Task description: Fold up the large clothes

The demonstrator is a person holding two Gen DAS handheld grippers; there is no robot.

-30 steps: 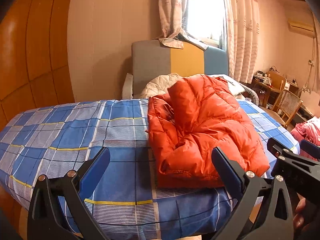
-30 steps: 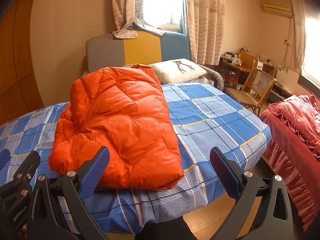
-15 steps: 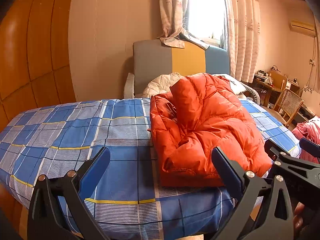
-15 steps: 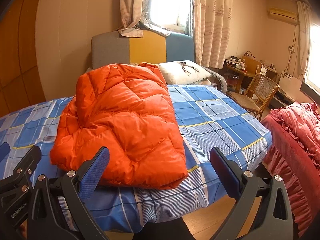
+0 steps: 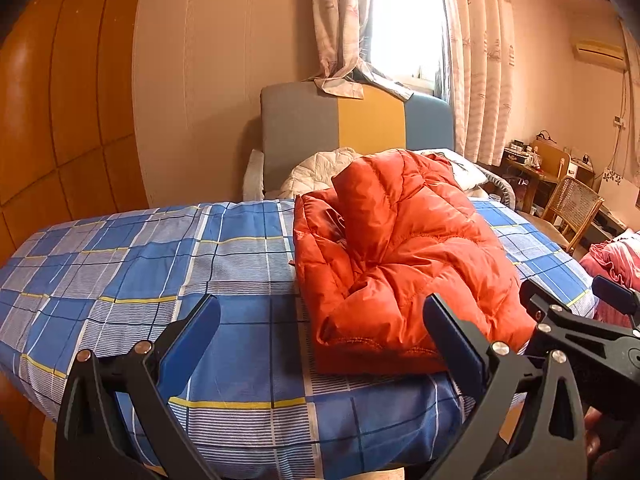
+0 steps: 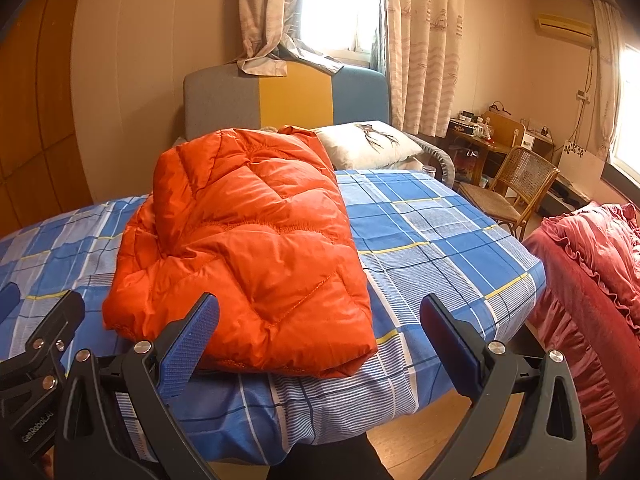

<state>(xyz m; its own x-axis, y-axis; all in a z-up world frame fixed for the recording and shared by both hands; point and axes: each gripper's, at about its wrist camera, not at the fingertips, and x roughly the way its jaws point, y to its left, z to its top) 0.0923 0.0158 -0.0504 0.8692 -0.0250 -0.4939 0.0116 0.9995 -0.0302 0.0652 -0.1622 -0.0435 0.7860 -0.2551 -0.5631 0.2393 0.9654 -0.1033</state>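
Both tongs, left (image 5: 320, 342) and right (image 6: 320, 340), are wide apart and have backed off a bit; folded jacket (image 6: 244, 248) sits ahead on the bed (image 6: 432, 232). Looks done.

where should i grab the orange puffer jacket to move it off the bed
Grip the near hem of the orange puffer jacket, coming in low from the foot of the bed. It lies folded, its stacked edges facing both open grippers, so the fingers can probably pinch all layers at each near corner.
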